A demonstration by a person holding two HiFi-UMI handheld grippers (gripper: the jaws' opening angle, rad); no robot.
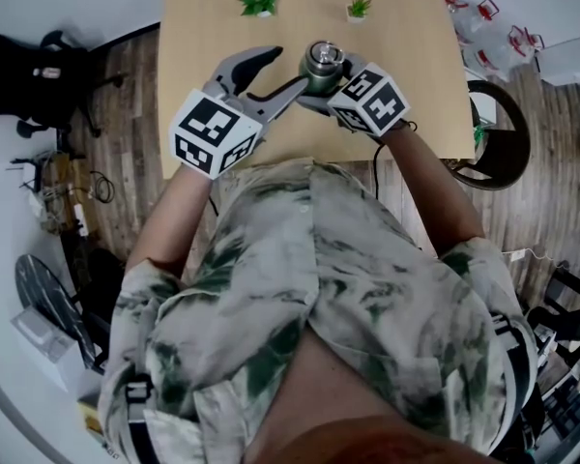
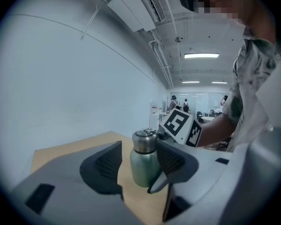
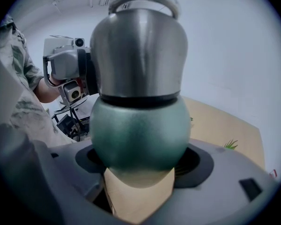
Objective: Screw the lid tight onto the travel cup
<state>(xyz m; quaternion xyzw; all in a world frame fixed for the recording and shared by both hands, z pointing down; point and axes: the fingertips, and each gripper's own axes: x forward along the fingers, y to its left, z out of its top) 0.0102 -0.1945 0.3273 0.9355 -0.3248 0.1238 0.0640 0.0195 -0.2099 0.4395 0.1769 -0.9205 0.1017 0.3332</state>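
While lidded, cup point(image 3: 139, 130) (in right tool point(image 3: 140, 165))

Two grippers held out before the chest
The right gripper point(image 1: 321, 83) is clamped on the travel cup's point(image 3: 139, 125) green body. The left gripper point(image 1: 288, 69) has its jaws spread wide, and both bare forearms reach forward.

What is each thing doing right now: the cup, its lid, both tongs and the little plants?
Right tongs: shut on the travel cup, round its green body.
Travel cup: upright, held by the right tongs.
Lid: sitting on the travel cup; how tight cannot be seen.
Left tongs: open, the travel cup between them, not squeezed.
Little plants: standing upright at the table's far side.
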